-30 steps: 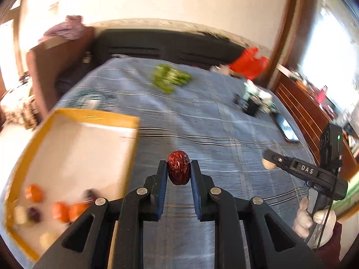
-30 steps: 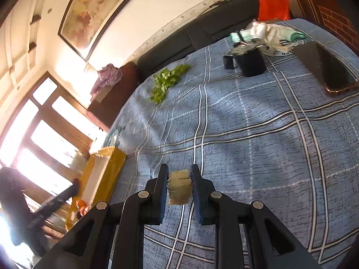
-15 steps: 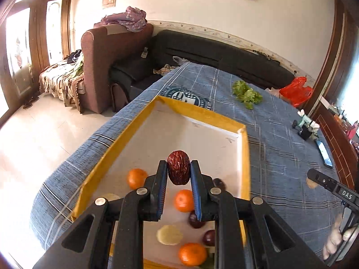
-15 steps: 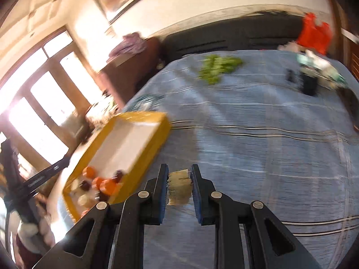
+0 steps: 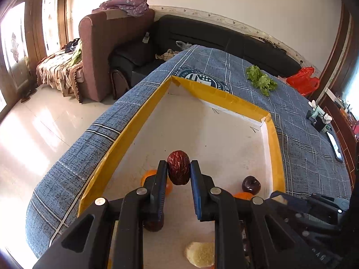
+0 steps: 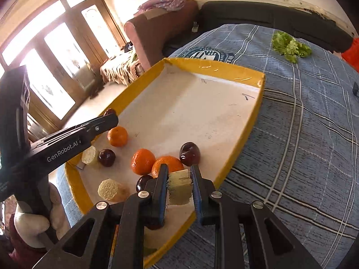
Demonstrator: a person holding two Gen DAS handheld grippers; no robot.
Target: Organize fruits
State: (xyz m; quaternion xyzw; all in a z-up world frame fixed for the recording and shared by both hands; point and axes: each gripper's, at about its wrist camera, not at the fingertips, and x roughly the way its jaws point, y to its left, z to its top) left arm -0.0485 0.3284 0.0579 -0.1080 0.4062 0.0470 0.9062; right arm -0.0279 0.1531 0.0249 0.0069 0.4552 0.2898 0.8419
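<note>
My left gripper (image 5: 178,170) is shut on a wrinkled red date (image 5: 178,167) and holds it above the near end of the yellow-rimmed white tray (image 5: 215,98). My right gripper (image 6: 179,186) is shut on a pale sugarcane piece (image 6: 180,187) over the tray's (image 6: 255,109) near right corner. In the tray lie several oranges (image 6: 117,136), dark dates (image 6: 190,150) and sugarcane pieces (image 6: 109,189). The left gripper also shows in the right wrist view (image 6: 107,118), and the right gripper shows in the left wrist view (image 5: 280,199).
The tray sits on a blue plaid cloth (image 5: 298,157). Green lettuce (image 5: 261,80) lies further back. A red bag (image 5: 303,83), a phone (image 5: 334,145) and small items (image 5: 318,118) are at the far right. A brown armchair (image 5: 101,44) and black sofa (image 5: 213,38) stand behind.
Both grippers have swung left and come in over the tray, each holding its piece. The left one has dropped lower over the near fruits.
</note>
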